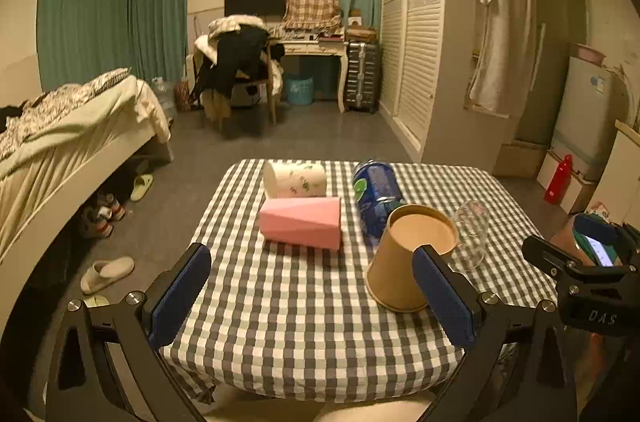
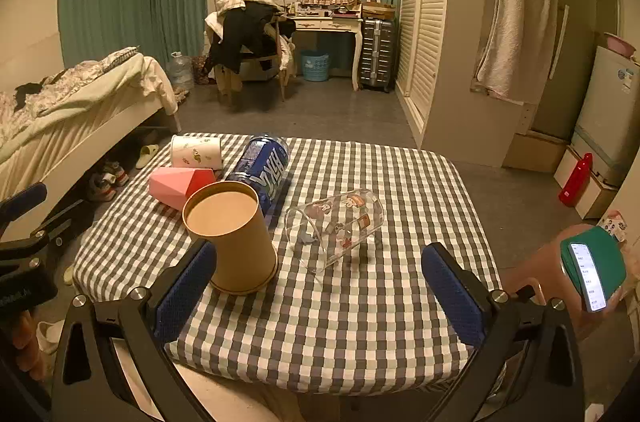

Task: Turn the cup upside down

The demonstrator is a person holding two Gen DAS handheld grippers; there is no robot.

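Left wrist view: left hand-held gripper (image 1: 312, 290) released, jaws spread wide above the near edge of the checkered bench (image 1: 288, 322), grasping nothing. Brown paper cup (image 1: 404, 258) stands inverted, wide rim on the cloth, base uppermost, just beside the right blue pad. Pink faceted cup (image 1: 301, 222), white floral cup (image 1: 294, 179), blue can (image 1: 376, 196) and clear glass (image 1: 474, 234) all lie on their sides. Right wrist view: right hand-held gripper (image 2: 320, 286) released, jaws wide apart, empty. Brown paper cup (image 2: 232, 234) inverted, near the left pad; clear glass (image 2: 336, 226) on its side to its right; blue can (image 2: 264, 168) behind.
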